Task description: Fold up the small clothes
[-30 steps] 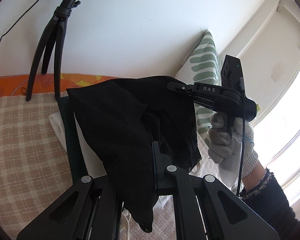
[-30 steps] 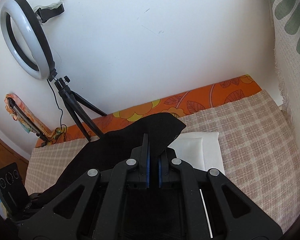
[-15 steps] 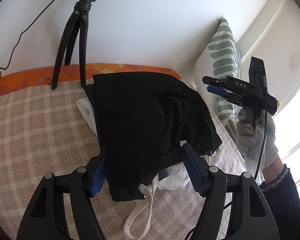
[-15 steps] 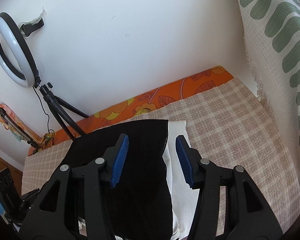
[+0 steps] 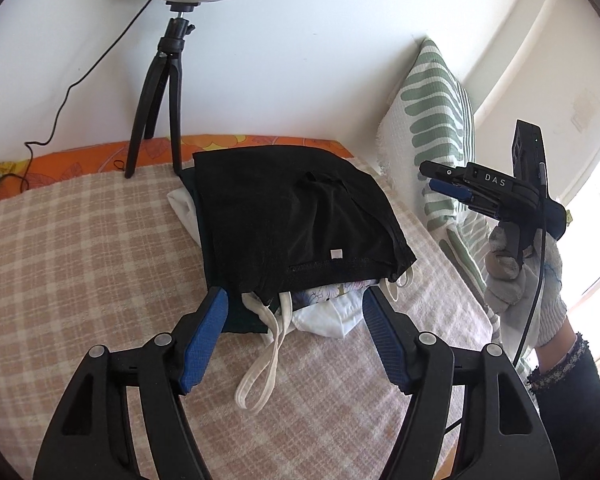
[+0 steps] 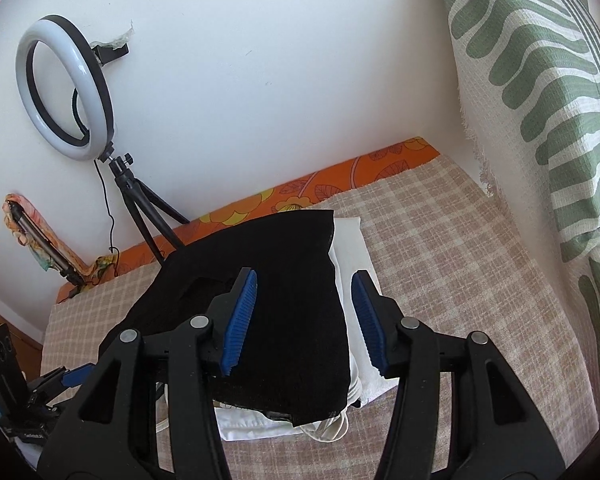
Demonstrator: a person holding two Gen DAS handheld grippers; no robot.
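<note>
A folded black garment (image 5: 296,216) lay atop a stack of white clothes (image 6: 356,300) mid-frame.
Both the left gripper (image 5: 296,332) and right gripper (image 6: 304,320) stood wide and empty above the checked woven blanket (image 5: 80,264).

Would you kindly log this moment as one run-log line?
left gripper: open, empty | right gripper: open, empty | black garment: folded, resting on clothes pile | bed

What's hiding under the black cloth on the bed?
Under the black cloth lies a pile of other clothes: a white folded piece, a floral bit and cream straps peek out. The rest of the pile is covered, so I can't tell.
</note>
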